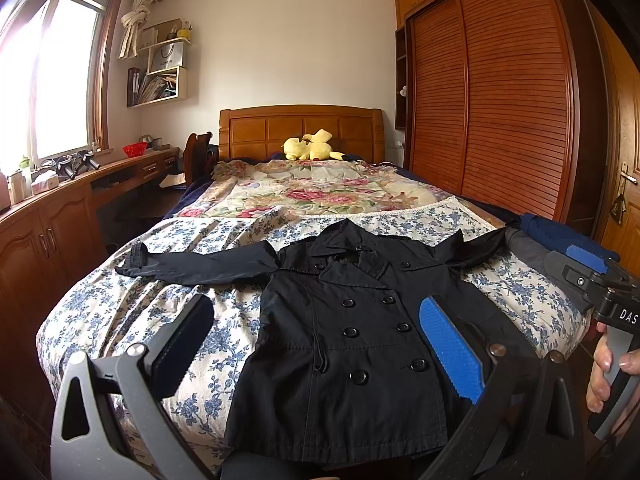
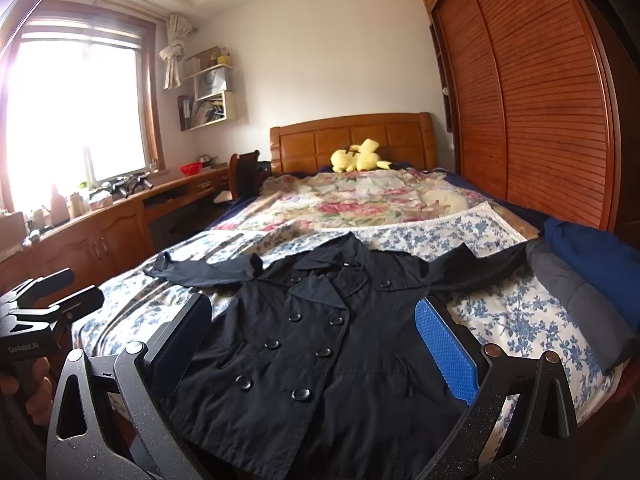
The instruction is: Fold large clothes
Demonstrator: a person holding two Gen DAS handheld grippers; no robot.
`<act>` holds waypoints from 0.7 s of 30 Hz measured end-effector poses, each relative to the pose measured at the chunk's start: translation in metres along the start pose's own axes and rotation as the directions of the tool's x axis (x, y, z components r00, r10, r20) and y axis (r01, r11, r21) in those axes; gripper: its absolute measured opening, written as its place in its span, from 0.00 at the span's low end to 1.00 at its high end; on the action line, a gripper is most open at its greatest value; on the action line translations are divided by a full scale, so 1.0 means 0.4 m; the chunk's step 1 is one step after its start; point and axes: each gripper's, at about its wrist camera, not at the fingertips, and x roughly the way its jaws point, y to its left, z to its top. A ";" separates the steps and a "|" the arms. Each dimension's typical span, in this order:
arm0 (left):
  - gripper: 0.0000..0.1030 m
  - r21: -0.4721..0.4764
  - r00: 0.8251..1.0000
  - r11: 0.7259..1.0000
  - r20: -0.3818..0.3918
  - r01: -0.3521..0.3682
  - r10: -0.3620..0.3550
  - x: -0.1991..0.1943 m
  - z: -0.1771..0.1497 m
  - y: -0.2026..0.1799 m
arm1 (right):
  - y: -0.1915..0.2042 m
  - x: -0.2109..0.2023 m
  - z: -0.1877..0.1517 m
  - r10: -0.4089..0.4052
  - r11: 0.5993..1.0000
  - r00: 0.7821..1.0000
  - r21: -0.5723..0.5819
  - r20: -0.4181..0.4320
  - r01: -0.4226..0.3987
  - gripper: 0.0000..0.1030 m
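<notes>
1. black double-breasted coat (image 1: 352, 332) lies face up and buttoned on the bed (image 1: 120, 312), collar toward the headboard (image 1: 300, 128) and hem at the near edge, so the whole front is within reach for folding.
2. both sleeves are spread out to the sides: one sleeve (image 1: 192, 264) runs toward the window side, the other (image 1: 476, 248) reaches toward a grey garment (image 1: 532, 252) and a blue one (image 1: 560, 236) at the wardrobe-side edge of the bed. laid out this way, the coat looks ready for a first fold, none of which seems done yet.
3. left gripper (image 1: 316, 344) hovers above the lower body of the coat, its jaws wide apart and holding nothing; the cloth shows plainly between them.
4. right gripper (image 2: 312, 344) likewise hangs over the coat front, jaws spread and empty. in the left wrist view it (image 1: 592, 276) sits off by the wardrobe-side sleeve, gripped by a hand (image 1: 604, 372).
5. judging from this, each gripper is placed near its own side so that a sleeve or side edge can be taken and brought inward.
6. a yellow plush toy (image 1: 310, 146) rests well apart at the headboard, out of the folding area.
</notes>
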 end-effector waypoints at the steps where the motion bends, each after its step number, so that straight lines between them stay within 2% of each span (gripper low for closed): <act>1: 1.00 0.000 1.000 1.000 0.000 0.000 0.000 0.000 0.000 0.000 | 0.001 0.000 0.000 -0.001 1.000 1.000 0.000 0.000 0.001 1.00; 10: 1.00 -0.004 1.000 1.000 -0.028 -0.008 0.008 0.029 -0.021 0.027 | 0.004 0.007 -0.003 -0.002 1.000 1.000 0.000 -0.011 0.002 1.00; 21: 1.00 -0.040 0.994 0.999 -0.106 -0.031 0.027 0.127 -0.090 0.082 | 0.008 0.109 -0.051 0.034 0.999 0.997 -0.016 -0.070 -0.035 1.00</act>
